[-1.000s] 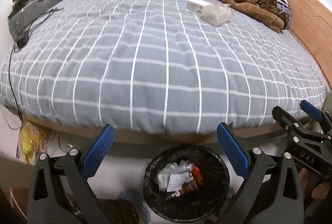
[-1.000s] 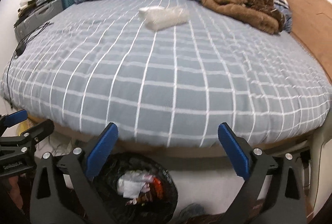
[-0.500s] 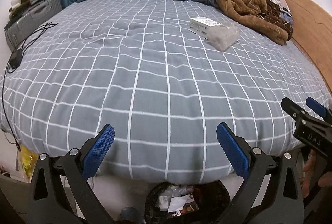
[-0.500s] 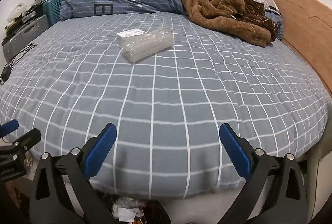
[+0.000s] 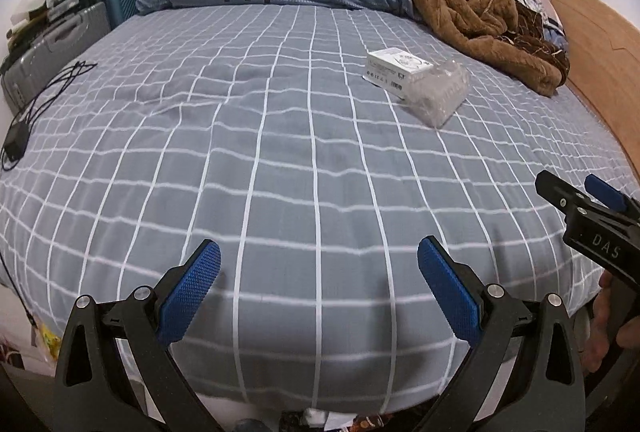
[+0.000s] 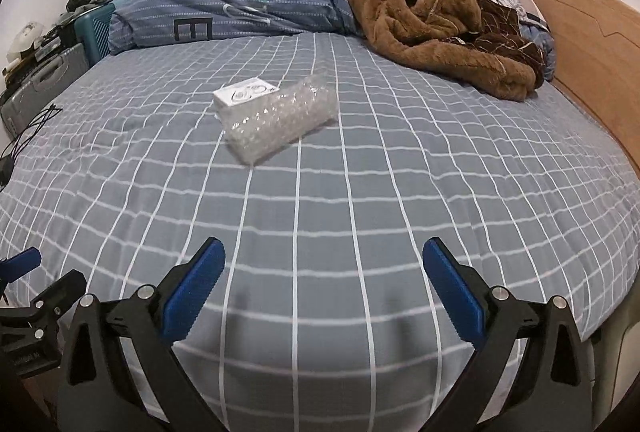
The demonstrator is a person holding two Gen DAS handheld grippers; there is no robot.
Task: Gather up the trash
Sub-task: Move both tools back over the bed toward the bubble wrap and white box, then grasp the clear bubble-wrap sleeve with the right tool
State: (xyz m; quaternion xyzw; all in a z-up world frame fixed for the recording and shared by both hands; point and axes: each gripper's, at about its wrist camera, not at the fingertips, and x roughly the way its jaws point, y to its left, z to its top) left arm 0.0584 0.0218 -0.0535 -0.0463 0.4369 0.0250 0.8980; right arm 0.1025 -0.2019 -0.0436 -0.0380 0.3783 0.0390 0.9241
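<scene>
A small white box (image 5: 394, 69) (image 6: 245, 95) lies on the grey checked bed (image 5: 280, 160) (image 6: 360, 172), touching a roll of clear bubble wrap (image 5: 438, 94) (image 6: 280, 124). My left gripper (image 5: 318, 284) is open and empty above the bed's near edge. My right gripper (image 6: 324, 280) is open and empty, also over the near edge, closer to the two items. The right gripper shows at the right edge of the left wrist view (image 5: 592, 208). Trash in the bin below barely shows (image 5: 340, 420).
A brown fleece garment (image 6: 440, 20) and a blue duvet (image 6: 240, 8) lie at the bed's far end. A wooden headboard (image 6: 592, 44) runs along the right. Suitcases (image 5: 56, 44) and a black cable (image 5: 24, 120) are at the left.
Both grippers have risen from beside the trash bin to above the bed's edge and moved forward. The bin has dropped almost out of view. Box and bubble wrap look nearer.
</scene>
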